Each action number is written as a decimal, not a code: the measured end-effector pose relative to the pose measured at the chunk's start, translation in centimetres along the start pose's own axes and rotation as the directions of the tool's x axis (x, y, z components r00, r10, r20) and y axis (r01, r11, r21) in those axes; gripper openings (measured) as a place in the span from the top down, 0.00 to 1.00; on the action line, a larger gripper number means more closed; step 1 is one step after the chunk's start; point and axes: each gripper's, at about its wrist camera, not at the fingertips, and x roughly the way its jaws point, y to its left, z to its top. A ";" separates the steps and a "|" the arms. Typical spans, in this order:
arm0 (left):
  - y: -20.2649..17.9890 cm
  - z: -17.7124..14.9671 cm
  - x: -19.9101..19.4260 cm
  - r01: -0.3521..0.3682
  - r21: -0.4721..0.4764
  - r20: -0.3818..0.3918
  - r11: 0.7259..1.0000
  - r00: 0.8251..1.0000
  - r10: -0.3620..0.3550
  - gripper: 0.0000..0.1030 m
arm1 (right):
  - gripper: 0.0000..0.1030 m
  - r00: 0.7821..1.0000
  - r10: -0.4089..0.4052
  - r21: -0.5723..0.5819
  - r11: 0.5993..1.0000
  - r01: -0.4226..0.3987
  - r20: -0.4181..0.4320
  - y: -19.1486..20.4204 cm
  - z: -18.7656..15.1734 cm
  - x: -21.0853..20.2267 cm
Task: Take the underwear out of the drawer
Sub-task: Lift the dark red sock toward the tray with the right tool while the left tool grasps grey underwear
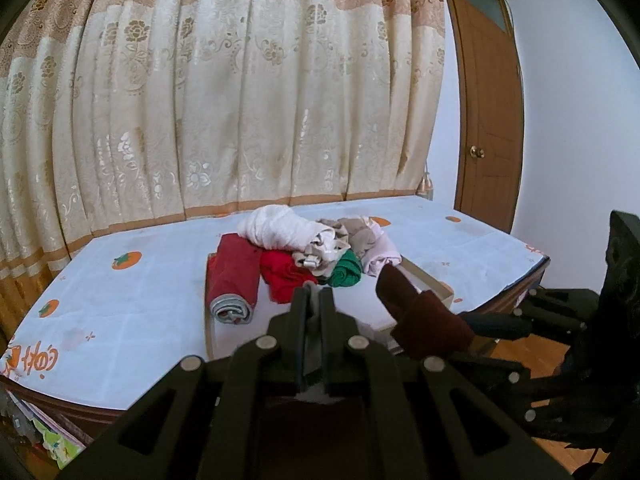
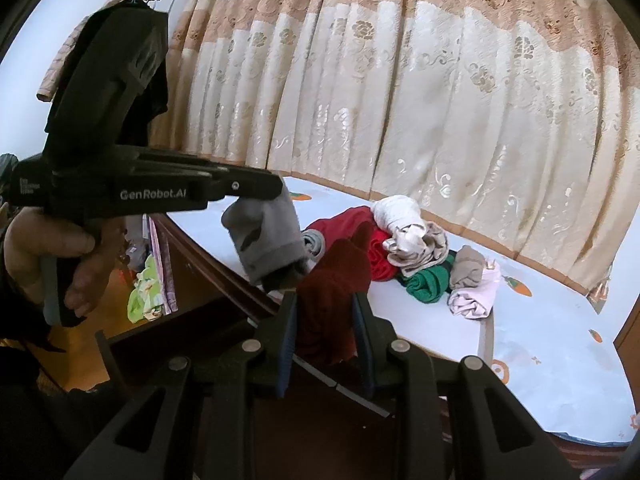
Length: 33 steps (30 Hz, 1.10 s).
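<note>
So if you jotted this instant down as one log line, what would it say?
left tool: shut on grey garment | right tool: shut on dark red garment | both held above the table | clothes pile on table

Your left gripper [image 1: 314, 294] is fully closed, its jaws pressed together on a grey garment [image 2: 266, 236], and it points slightly downward. Your left hand [image 2: 60, 256] wraps the handle, fingers curled beneath the body. Your right gripper [image 2: 325, 300] sits just beside it, also tilted slightly downward, jaws narrowly parted and clamped on a dark red garment [image 2: 332, 280].
</note>
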 end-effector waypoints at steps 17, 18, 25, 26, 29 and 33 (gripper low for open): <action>0.2 0.7 0.5 0.010 0.026 -0.014 1.000 1.000 -0.010 0.98 | 0.71 0.999 -0.032 0.007 0.999 0.032 0.030 -1.4 1.1 -0.4; 0.2 -0.1 0.5 0.015 0.040 -0.048 0.999 0.999 -0.013 0.97 | 0.71 0.999 -0.034 0.005 0.999 0.034 0.028 -1.4 1.0 -0.4; 0.7 -7.7 2.0 0.066 0.080 -0.307 0.995 0.951 -0.038 0.81 | 0.71 1.000 -0.026 0.031 0.999 0.025 0.004 -2.1 -0.2 -0.3; 0.6 -9.3 2.6 0.094 0.080 -0.363 0.992 0.930 -0.059 0.81 | 0.71 1.000 -0.021 0.036 0.999 0.021 -0.002 -2.1 -0.5 -0.1; -0.2 -12.6 4.5 0.150 0.085 -0.501 0.985 0.861 -0.088 0.79 | 0.71 1.000 -0.008 0.047 0.999 0.008 -0.013 -2.0 -1.0 0.3; -1.4 -15.5 7.5 0.236 0.051 -0.663 0.970 0.734 -0.144 0.66 | 0.71 1.000 0.011 0.053 0.999 -0.009 -0.024 -1.8 -1.3 1.1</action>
